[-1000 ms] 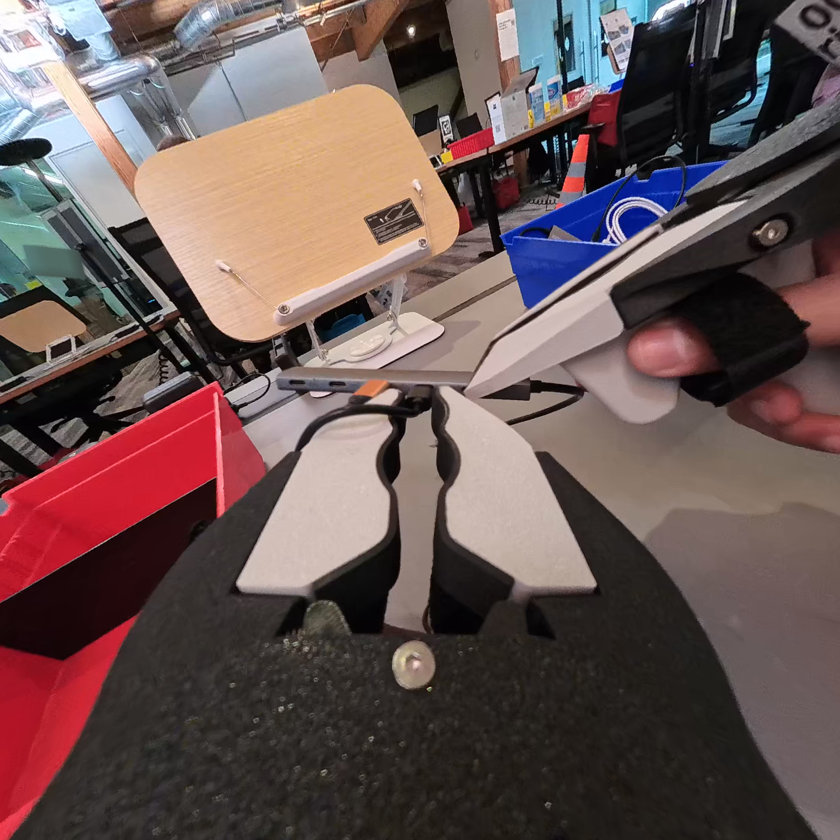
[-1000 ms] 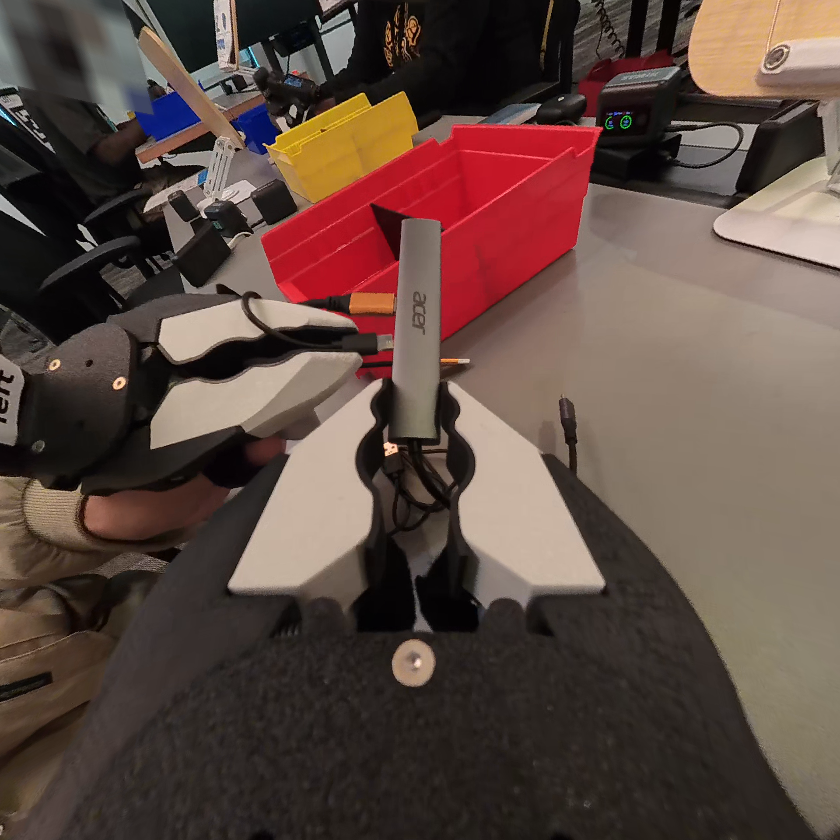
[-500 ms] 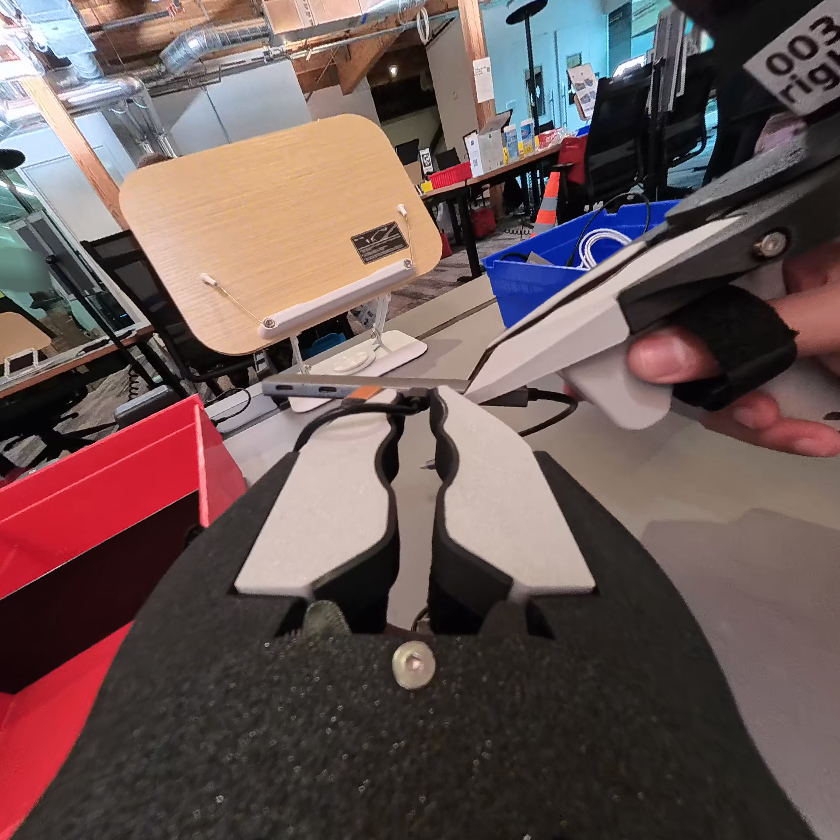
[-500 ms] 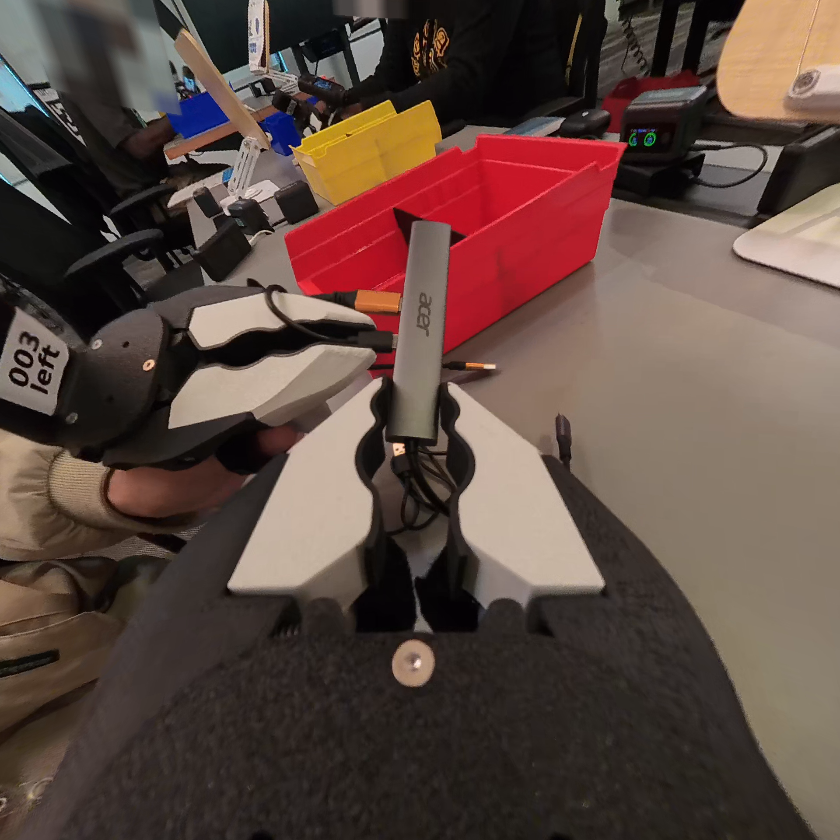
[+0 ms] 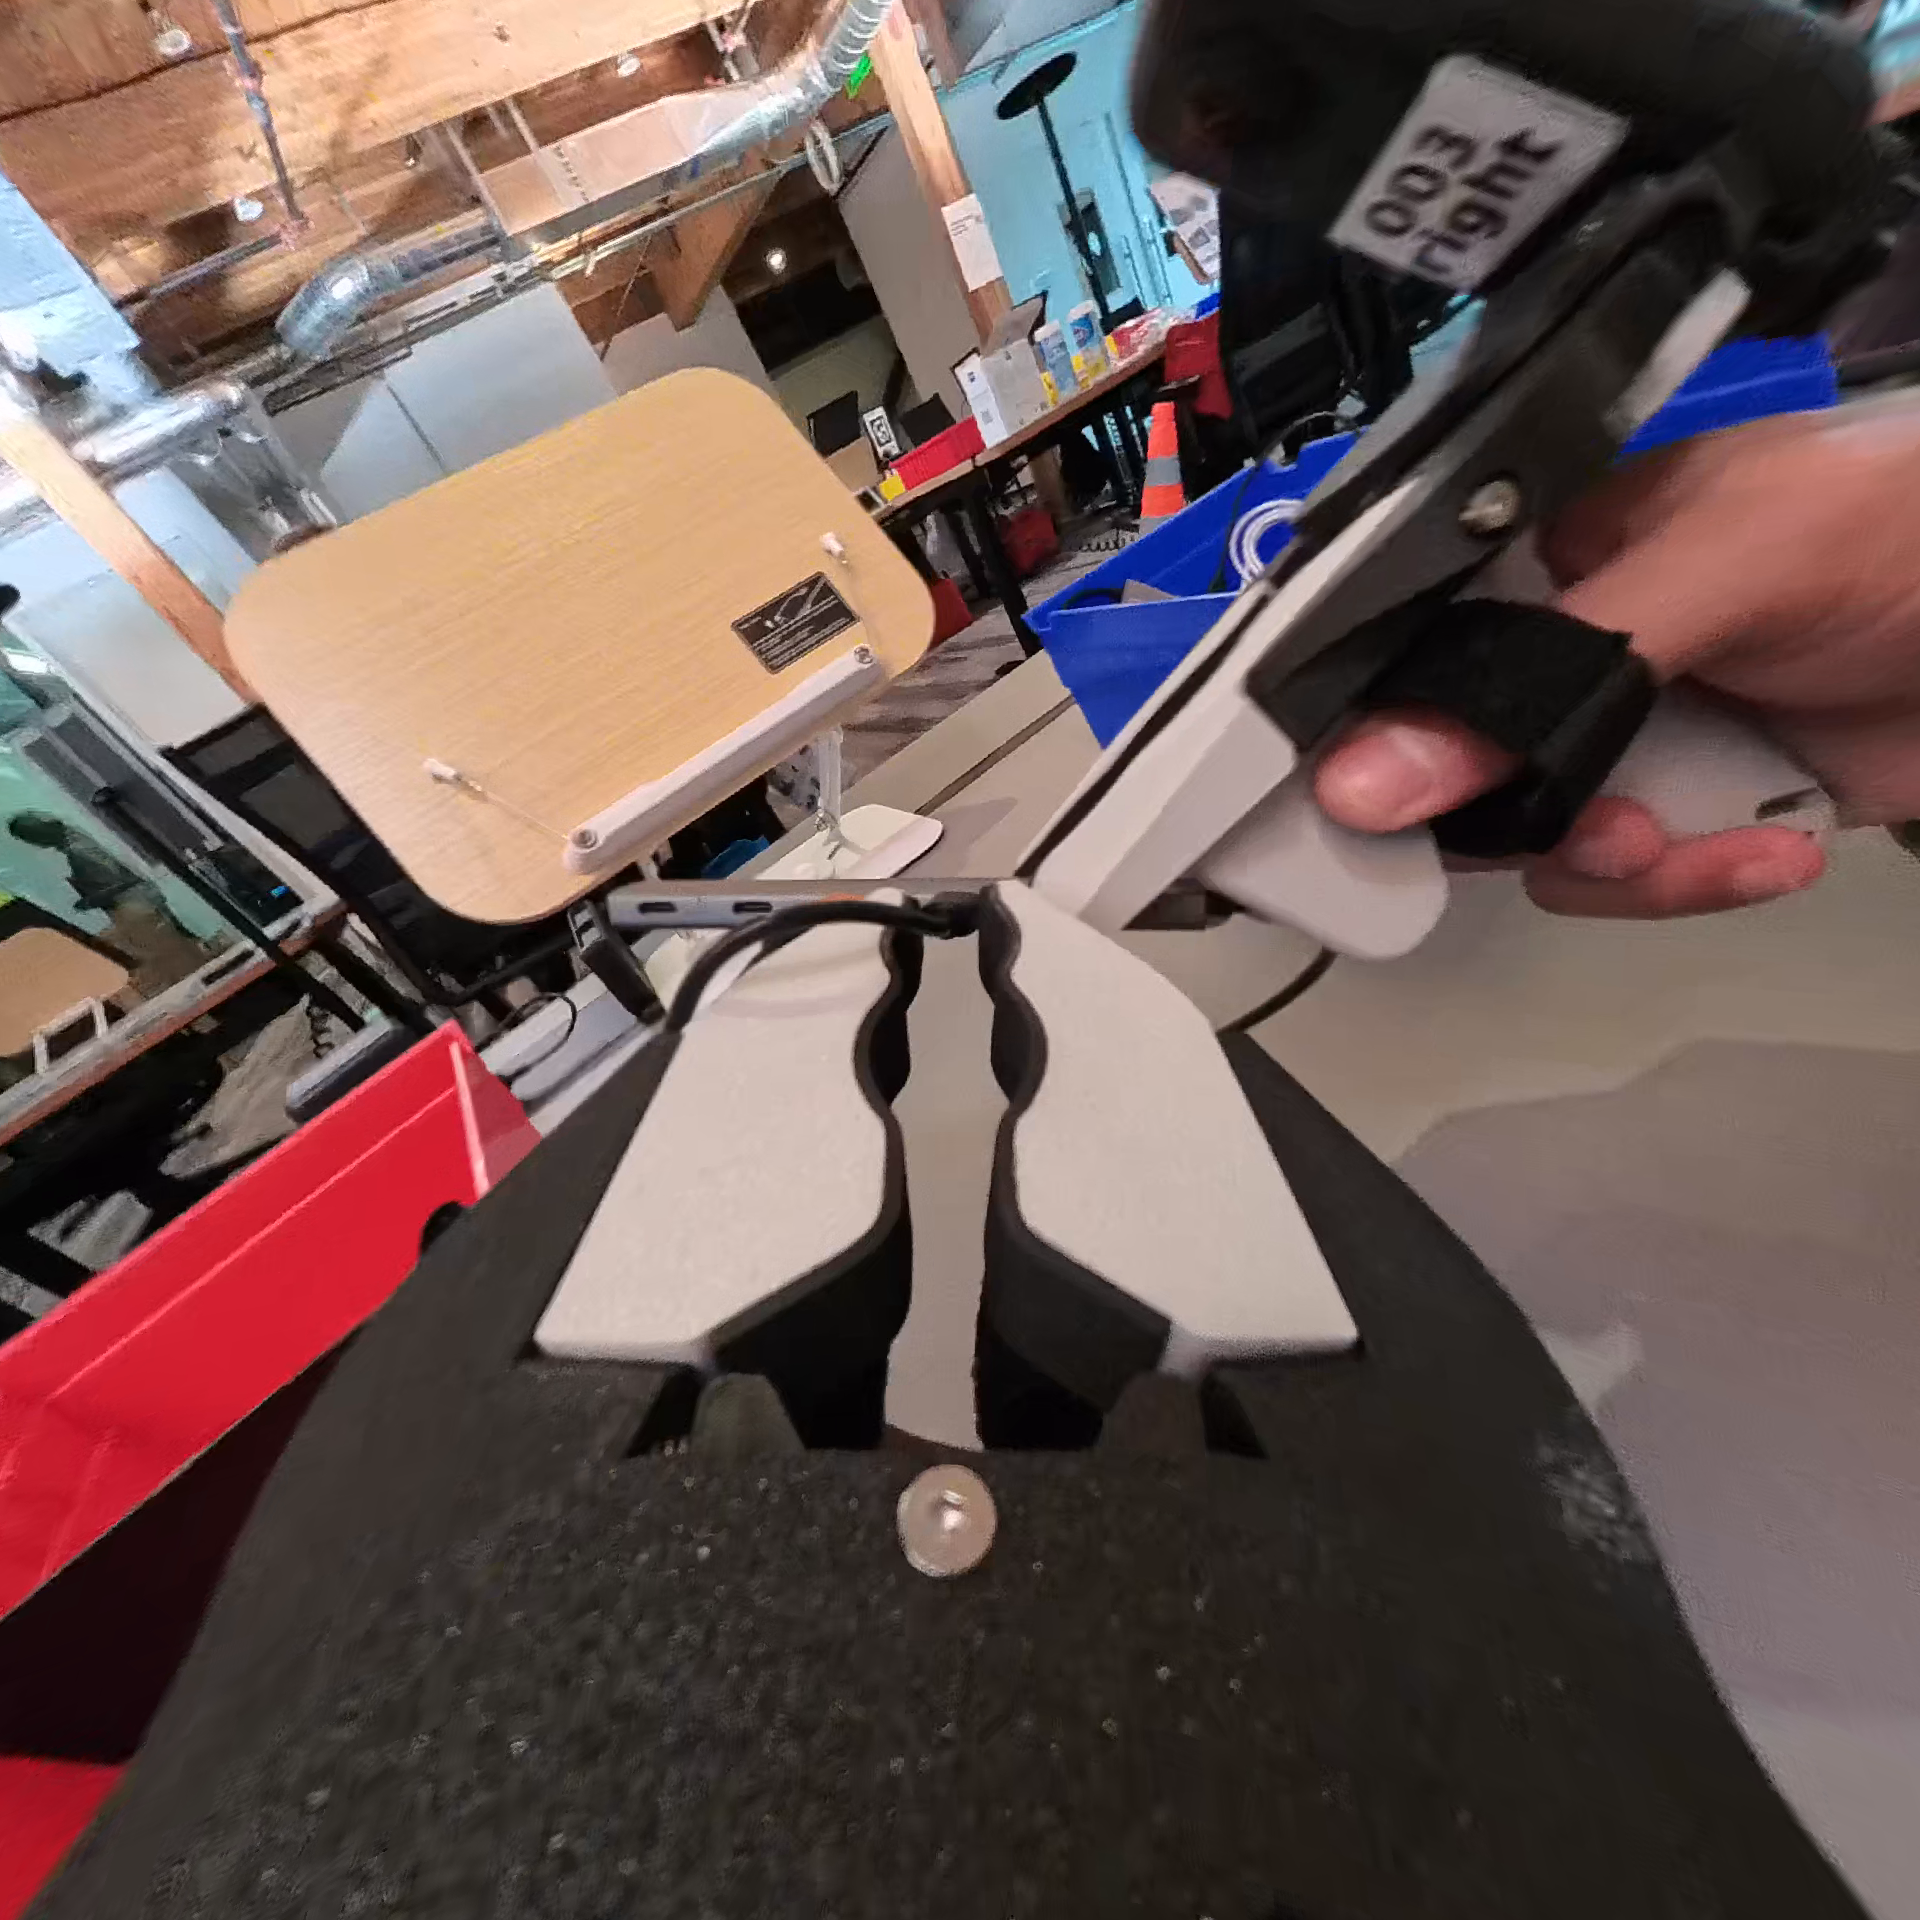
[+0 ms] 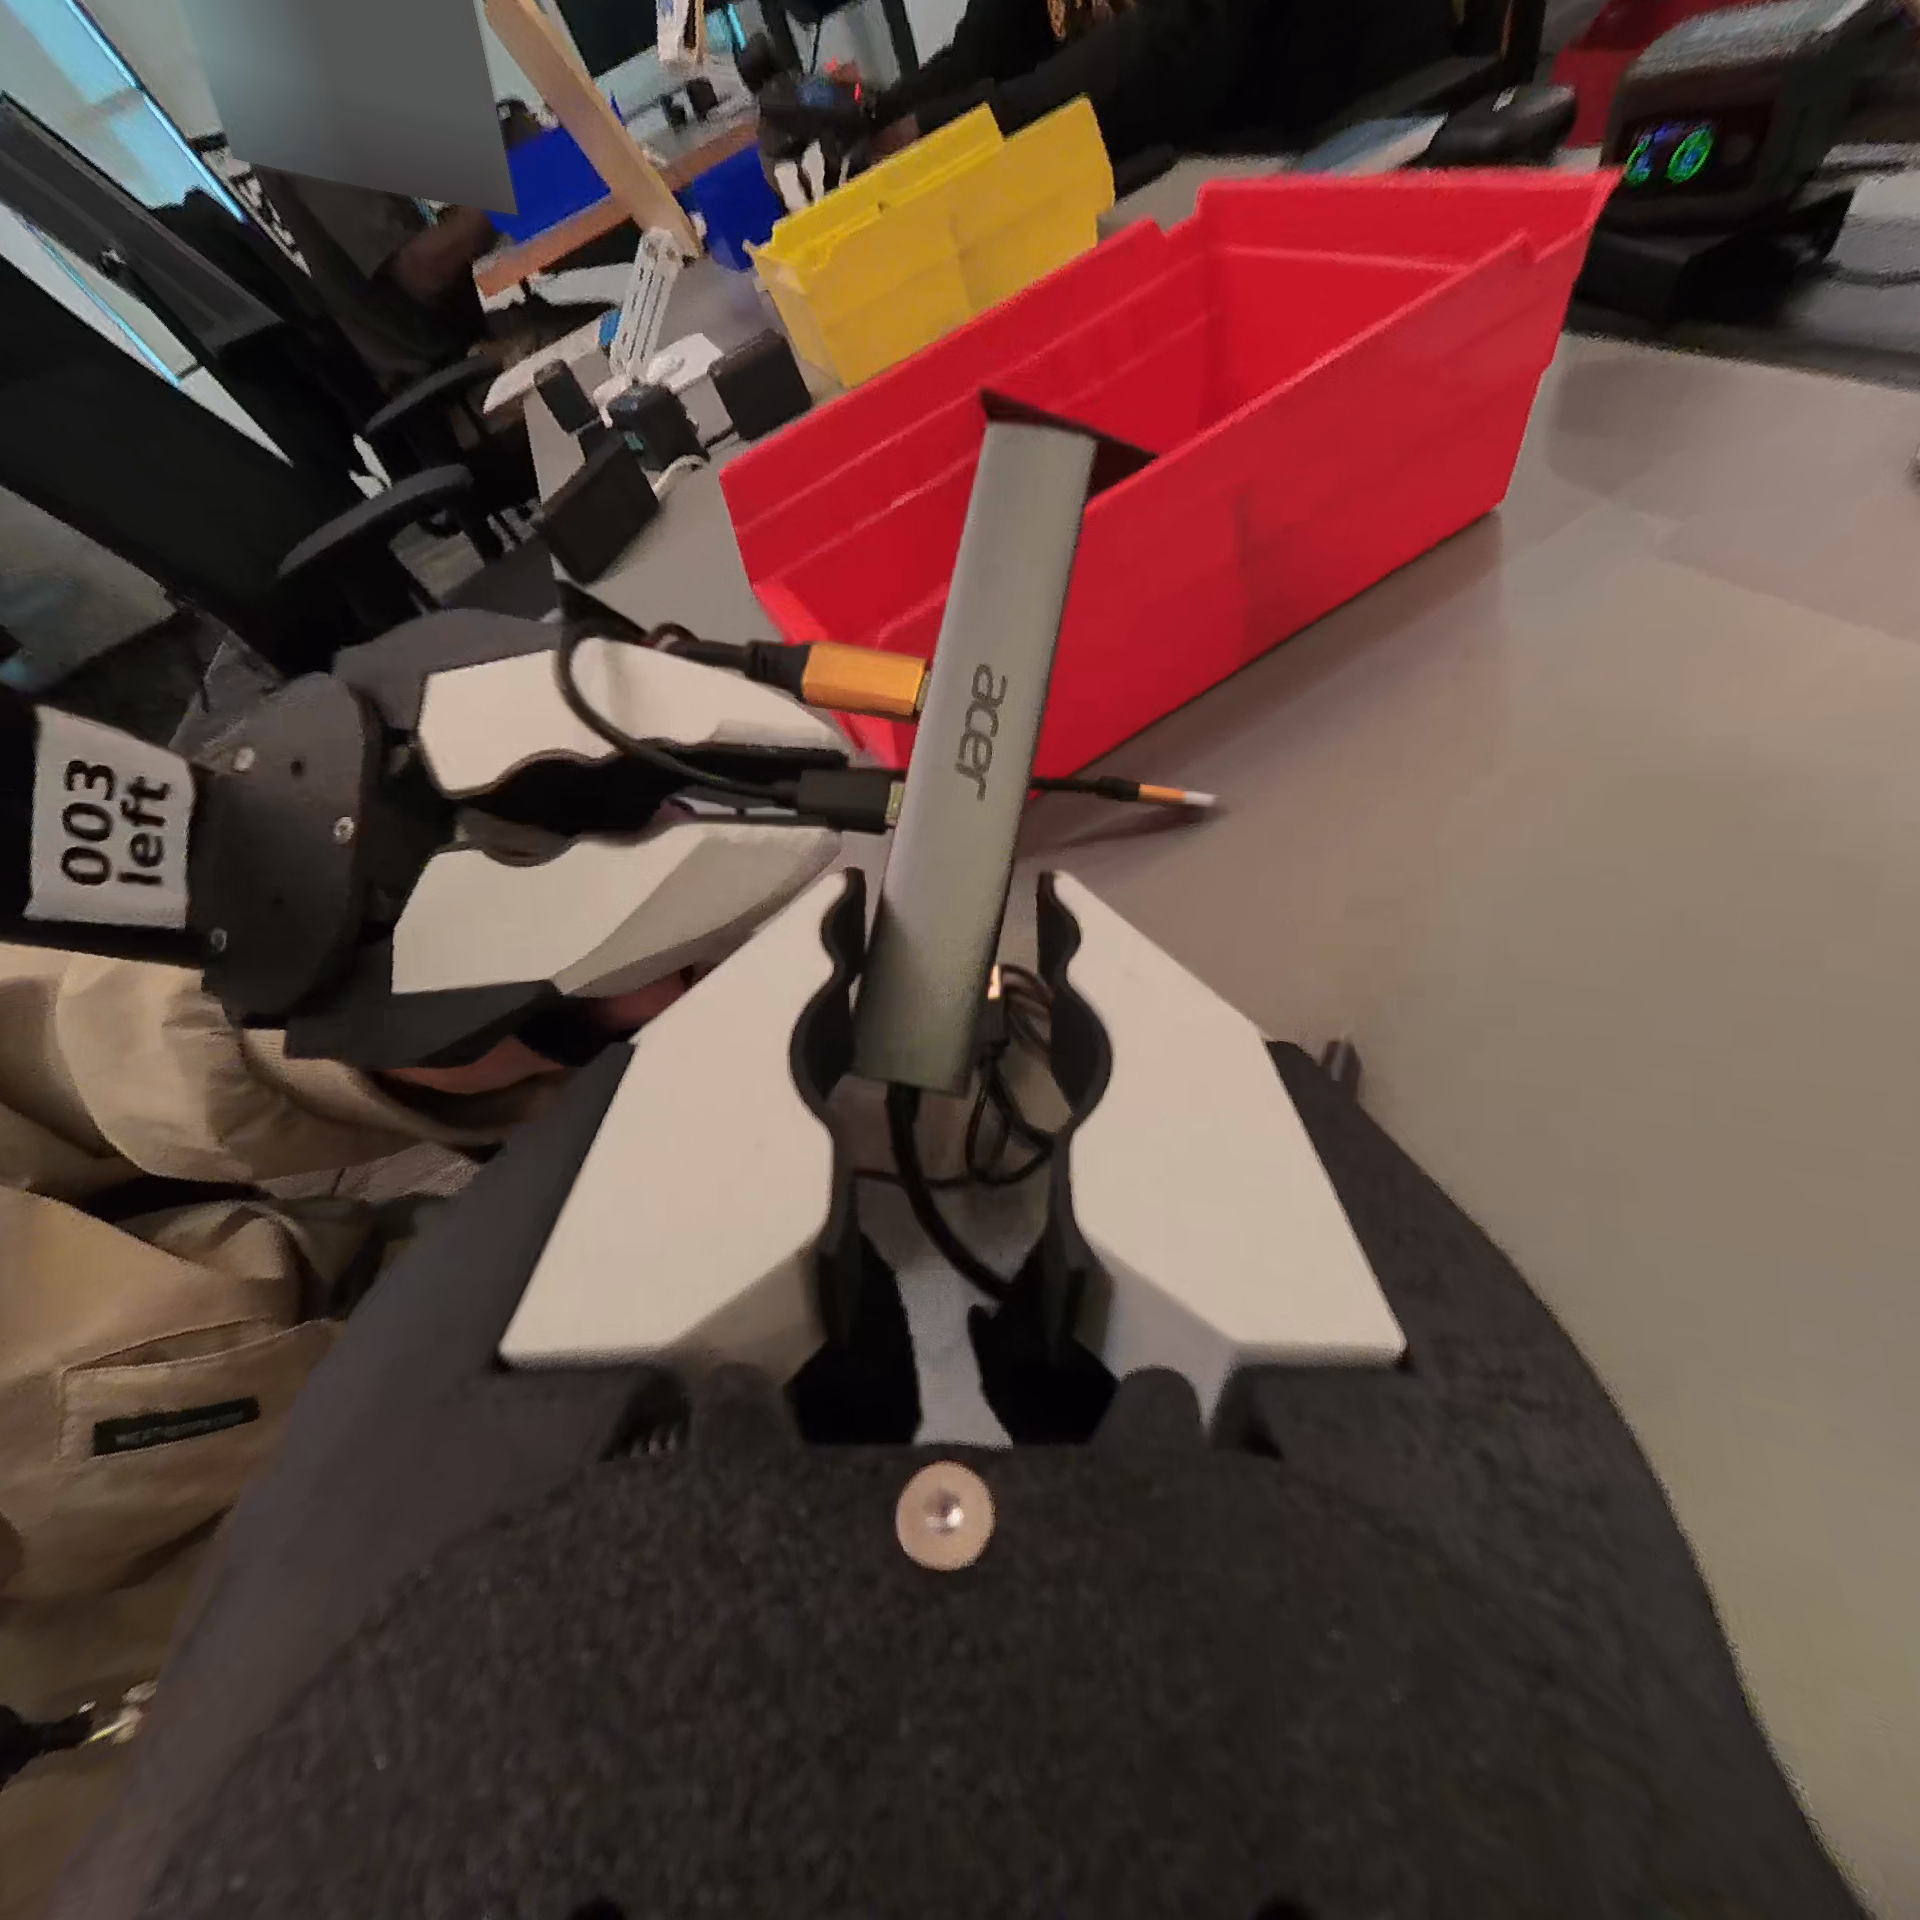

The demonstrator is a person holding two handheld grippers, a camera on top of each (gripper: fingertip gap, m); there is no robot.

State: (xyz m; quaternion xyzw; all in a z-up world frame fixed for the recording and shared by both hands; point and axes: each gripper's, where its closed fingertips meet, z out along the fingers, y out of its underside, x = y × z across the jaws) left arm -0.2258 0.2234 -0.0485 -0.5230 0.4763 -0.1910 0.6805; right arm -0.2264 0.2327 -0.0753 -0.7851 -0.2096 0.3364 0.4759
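Observation:
My right gripper is shut on the lower end of a grey USB hub, which leans up and to the right above the grey table. My left gripper comes in from the left and is shut on a black cable plug seated in the hub's side. An orange connector sits in the hub just above it. In the left wrist view the left gripper pinches the black cable at the hub. The right gripper reaches down from the right.
A red bin stands behind the hub, and shows in the left wrist view at the left. A yellow bin is beyond it. A wooden book stand and a blue bin stand at the table's far side. A loose orange-tipped cable end lies on the table. Both grippers' tips are close together, under 4 cm apart.
The hub has tilted to the right between the right gripper's fingers. The right gripper sits higher and steeper in the left wrist view. Both grips are unchanged.

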